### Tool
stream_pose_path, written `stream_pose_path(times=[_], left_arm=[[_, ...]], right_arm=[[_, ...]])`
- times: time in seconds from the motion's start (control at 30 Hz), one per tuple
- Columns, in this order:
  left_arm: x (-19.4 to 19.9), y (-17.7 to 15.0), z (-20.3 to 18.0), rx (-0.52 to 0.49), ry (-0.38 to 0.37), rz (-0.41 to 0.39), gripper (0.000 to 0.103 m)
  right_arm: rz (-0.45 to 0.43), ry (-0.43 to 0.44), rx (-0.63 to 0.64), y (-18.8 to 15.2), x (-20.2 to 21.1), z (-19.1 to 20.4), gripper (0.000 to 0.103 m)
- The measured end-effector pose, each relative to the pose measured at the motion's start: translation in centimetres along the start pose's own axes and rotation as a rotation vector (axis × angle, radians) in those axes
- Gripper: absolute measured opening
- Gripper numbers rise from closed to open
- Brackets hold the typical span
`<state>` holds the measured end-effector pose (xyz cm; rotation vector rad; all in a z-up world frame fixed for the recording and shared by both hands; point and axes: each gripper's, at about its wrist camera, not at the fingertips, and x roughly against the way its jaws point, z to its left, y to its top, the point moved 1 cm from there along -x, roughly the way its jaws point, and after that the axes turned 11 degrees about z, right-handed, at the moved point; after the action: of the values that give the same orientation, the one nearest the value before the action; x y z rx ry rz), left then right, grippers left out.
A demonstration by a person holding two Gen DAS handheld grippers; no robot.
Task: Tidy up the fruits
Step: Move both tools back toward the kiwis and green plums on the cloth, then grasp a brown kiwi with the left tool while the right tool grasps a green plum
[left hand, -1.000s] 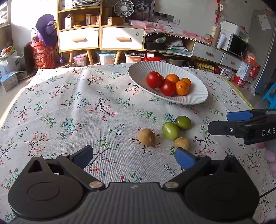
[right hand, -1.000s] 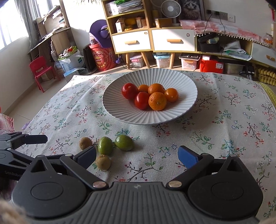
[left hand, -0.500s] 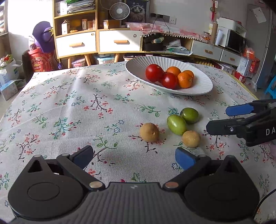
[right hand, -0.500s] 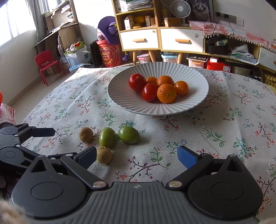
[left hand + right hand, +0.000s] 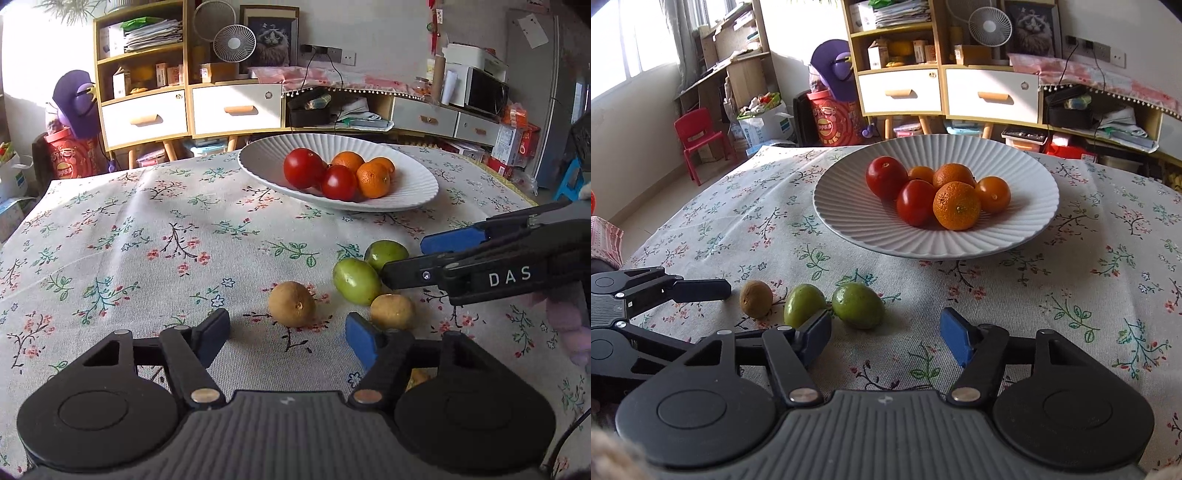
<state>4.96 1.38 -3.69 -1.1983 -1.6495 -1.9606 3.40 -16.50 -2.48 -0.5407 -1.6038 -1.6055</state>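
Two brown kiwis (image 5: 291, 303) (image 5: 392, 311) and two green fruits (image 5: 356, 280) (image 5: 386, 254) lie loose on the floral cloth. A white ribbed plate (image 5: 258, 162) behind them holds two tomatoes (image 5: 303, 168) and several oranges (image 5: 373, 180). My left gripper (image 5: 288, 330) is open and closing, and the left kiwi sits just ahead of its gap, untouched. My right gripper (image 5: 886, 332) is also open and closing, low behind the right-hand green fruit (image 5: 857, 304). Its left finger covers part of the other green fruit (image 5: 805, 304) and hides the near kiwi.
The right gripper (image 5: 412, 258) reaches in from the right in the left wrist view, beside the green fruits, with a hand (image 5: 569, 328) behind it. A cabinet with drawers (image 5: 991, 96) and a red chair (image 5: 698, 136) stand beyond the table's far edge.
Both pairs of jaws have narrowed to about half their width. Both grippers have sunk and come closer to the loose fruit, which lies where it was.
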Motion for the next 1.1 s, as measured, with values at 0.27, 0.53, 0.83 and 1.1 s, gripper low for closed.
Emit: stream_pose_path(times=[0.27,0.53,0.83,1.1], left_arm=[[-0.1,0.3,0.0,0.016,-0.002,-0.007,0.04],[0.1,0.6,0.1,0.031,-0.005,0.003,0.018],[0.2,0.9,0.4,0.035,-0.012,0.024,0.017],[0.5,1.1,0.7,0.067,-0.024,0.057,0.017]], right_arm=[[-0.019,-0.029,0.075,-0.1,-0.3,0.7,0.054],[-0.018,0.001,0.097,0.1,-0.2,1.2,0.032],[-0.002,0.009,0.096,0.3,0.0,1.5,0.027],[0.017,0.028,0.068,0.6,0.6,1.4,0.025]])
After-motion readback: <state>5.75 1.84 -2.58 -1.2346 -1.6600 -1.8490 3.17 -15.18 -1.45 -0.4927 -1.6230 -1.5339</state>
